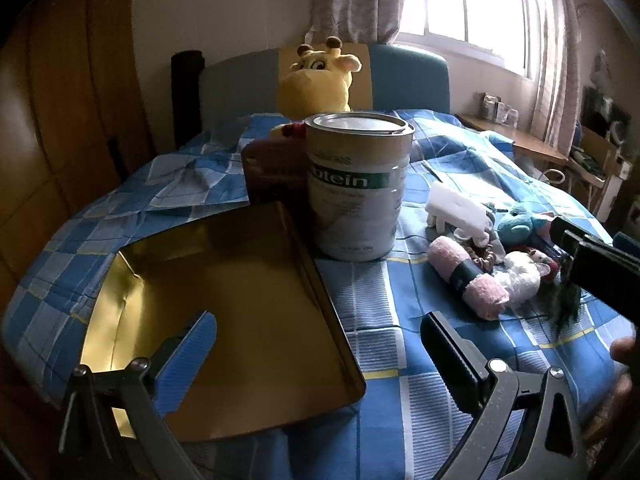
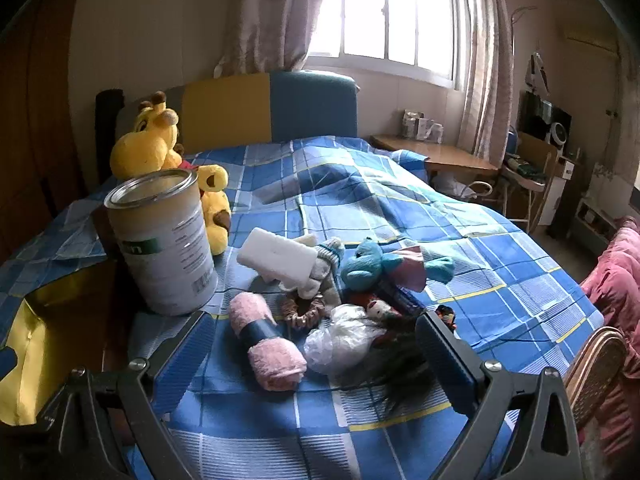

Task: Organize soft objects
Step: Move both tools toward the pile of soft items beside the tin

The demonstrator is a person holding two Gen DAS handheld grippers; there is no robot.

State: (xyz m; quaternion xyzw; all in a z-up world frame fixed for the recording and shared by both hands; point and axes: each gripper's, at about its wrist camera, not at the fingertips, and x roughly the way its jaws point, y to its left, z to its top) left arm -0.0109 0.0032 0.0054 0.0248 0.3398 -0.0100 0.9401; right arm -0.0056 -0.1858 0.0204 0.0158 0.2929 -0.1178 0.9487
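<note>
Low in the right wrist frame, the spread right gripper [image 2: 316, 354] framed the rolled pink towel with a dark band [image 2: 266, 344], its long axis running diagonally; the left gripper [image 1: 320, 346], also spread, hovered farther off.

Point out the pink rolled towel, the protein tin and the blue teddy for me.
pink rolled towel [image 2: 266, 340], right wrist view, on the dark band around its middle.
protein tin [image 1: 358, 188], left wrist view, on the label on its side wall.
blue teddy [image 2: 364, 264], right wrist view, on its head.
</note>
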